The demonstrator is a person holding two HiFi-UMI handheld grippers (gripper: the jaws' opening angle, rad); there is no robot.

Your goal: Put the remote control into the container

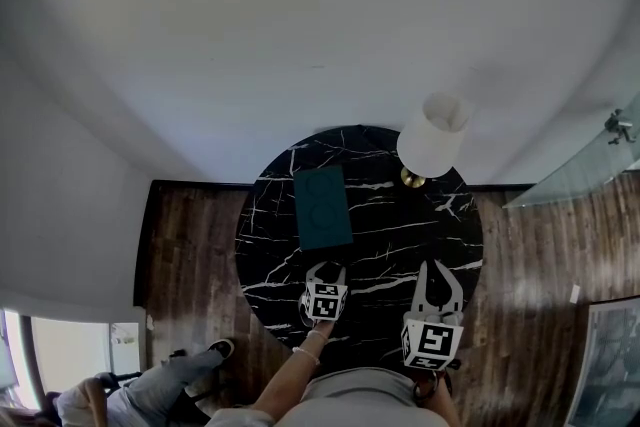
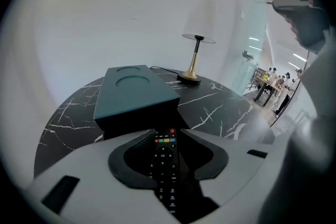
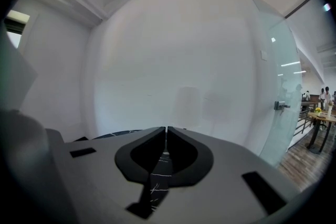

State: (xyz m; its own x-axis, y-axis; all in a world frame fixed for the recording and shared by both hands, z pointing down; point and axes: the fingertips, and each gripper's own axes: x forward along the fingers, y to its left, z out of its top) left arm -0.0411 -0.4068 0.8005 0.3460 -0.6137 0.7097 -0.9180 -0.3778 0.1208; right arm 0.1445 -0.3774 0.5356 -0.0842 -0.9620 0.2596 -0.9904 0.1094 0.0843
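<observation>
Closing the left tongs (image 2: 168,132), which stand wide open around the remote control (image 2: 164,165), should be done squarely on its long edges. The remote seems to lie on the counter (image 2: 226,107) just before the teal container (image 2: 134,94). Whether the container's top is open, I cannot tell. The right tongs (image 3: 166,131) are closed and empty.

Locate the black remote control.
Left gripper view: the black remote control sits in the gap between the left gripper's open jaws, just short of the teal rectangular container on the black marble table.
</observation>
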